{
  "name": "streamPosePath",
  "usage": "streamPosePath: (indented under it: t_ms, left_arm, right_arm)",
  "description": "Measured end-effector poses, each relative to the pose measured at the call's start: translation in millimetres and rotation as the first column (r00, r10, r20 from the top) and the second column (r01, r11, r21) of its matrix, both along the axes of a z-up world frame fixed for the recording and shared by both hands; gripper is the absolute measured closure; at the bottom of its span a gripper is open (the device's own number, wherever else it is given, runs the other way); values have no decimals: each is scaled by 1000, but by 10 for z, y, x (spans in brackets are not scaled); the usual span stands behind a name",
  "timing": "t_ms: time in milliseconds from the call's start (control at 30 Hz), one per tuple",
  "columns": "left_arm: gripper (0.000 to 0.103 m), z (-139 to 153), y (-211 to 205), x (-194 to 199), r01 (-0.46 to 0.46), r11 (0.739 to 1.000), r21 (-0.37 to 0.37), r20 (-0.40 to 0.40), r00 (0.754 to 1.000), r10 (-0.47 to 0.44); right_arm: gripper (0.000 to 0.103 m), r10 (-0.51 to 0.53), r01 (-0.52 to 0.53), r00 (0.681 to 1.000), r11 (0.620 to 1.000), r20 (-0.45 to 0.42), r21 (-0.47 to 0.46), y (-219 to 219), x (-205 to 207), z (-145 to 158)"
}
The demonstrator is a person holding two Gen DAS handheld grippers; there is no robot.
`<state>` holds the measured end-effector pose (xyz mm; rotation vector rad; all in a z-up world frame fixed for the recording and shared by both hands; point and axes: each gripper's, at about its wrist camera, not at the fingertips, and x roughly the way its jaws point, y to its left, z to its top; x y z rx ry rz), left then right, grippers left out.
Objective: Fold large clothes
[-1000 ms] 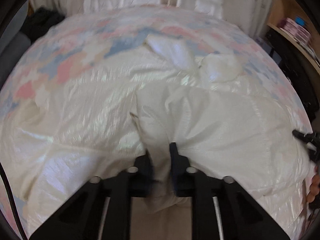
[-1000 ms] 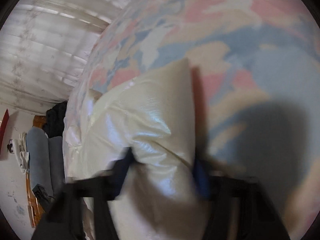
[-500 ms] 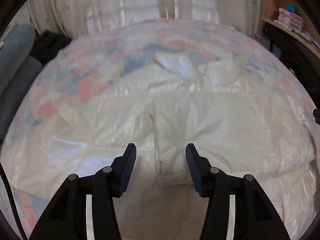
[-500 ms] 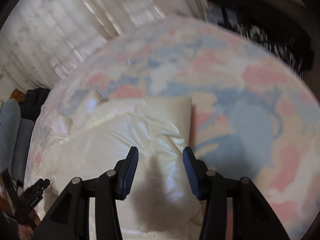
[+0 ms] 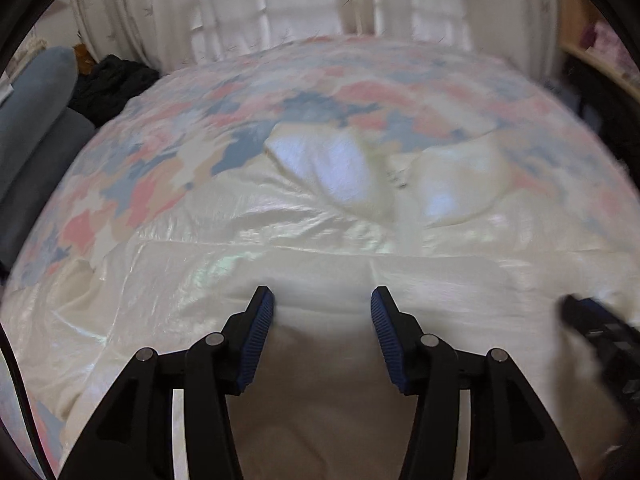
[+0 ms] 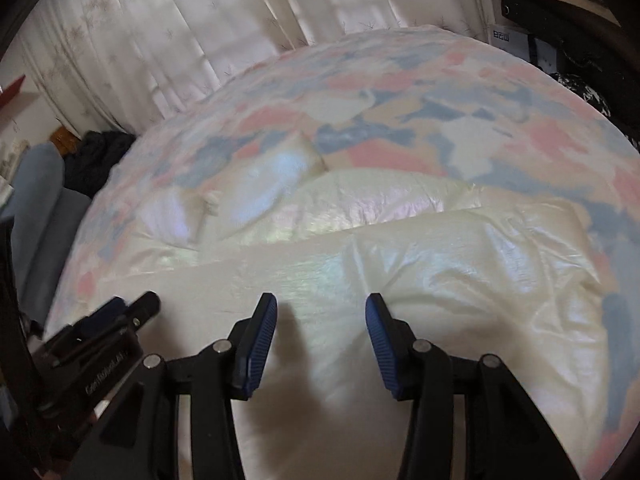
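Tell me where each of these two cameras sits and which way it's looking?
Left wrist: on the left gripper, looking along its open fingers over a cream coat on the bed; the right gripper shows at right.
Right wrist: on the right gripper, open, facing the same coat; the left gripper shows at left.
Shared: coat, bed, curtains.

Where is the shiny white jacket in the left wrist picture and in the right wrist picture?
Left wrist: white jacket fills the lower half, beneath the open left gripper.
Right wrist: white jacket spreads across the lower half, ahead of the open right gripper.
Shared landmark: its collar flaps.
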<state>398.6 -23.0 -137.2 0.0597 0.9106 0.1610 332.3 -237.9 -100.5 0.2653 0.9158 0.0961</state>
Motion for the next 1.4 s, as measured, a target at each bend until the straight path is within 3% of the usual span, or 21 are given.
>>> streamPosePath:
  t_ms: [67,100,133,200,267,400,500,567,633,700,767,833,933,1200,1400]
  left_arm:
    - [51,-98,74,53,-26,999,42,-15,1000,27]
    - [48,-133,135,57,-38,999,36,-20,999,39]
    - [38,-162,213,53,-51,999,20,-25,998,51]
    - [31,-206,370,42,-69,997,-47,-36,997,67]
    - [31,-217,464,28,-61,992,-111,-47,997,57]
    - [32,-80,448,-126,-20,997,-74,-31,999,18]
    - [32,66,410,-325,12,998,-66,-1,1000,-12]
    - [32,155,363,-500,42,996,-85,17,999,-41]
    - [32,209,285,-692,70,990,-121,27,997,-67]
    - [32,215,210,-835,86,984,-153,29,996,-83]
    - [32,150,125,-936,101,980,-172,21,995,-99]
    - [32,56,49,-982,91,985,-144,9,996,-91]
    - [32,-102,44,-1009,67,990,-127,-10,998,-69]
    - [32,-183,122,-1095,62,986,-155,-5,998,-63]
    - [32,-47,188,-1269,44,978,-206,-16,999,-48]
  right_arm:
    - [70,-13,13,1000,999,11,-33,-107,18,-78]
    - [84,-27,28,999,998,17,-64,-209,12,-101]
    - [92,-37,39,999,996,20,-76,-309,10,-120]
    - [101,-73,75,997,994,23,-77,-583,-16,-140]
    - [102,-114,115,993,992,17,-50,-862,-60,-143]
    - [97,-213,213,977,975,-1,-64,-1223,-227,-45]
    - [95,-239,239,971,971,-5,0,-1344,-417,82]
    - [85,-221,221,975,974,-3,38,-1264,-553,185]
    - [69,-179,178,984,982,16,68,-1104,-682,273]
    - [64,-127,124,991,989,32,86,-881,-799,336]
    - [64,-59,55,998,993,30,105,-609,-884,335]
    - [64,-16,14,1000,995,18,99,-431,-913,274]
    - [64,-13,13,1000,1000,-10,22,-324,-975,73]
    - [69,-166,161,985,981,39,111,-953,-1361,-140]
    - [66,-193,182,980,969,53,170,-1013,-1561,-100]
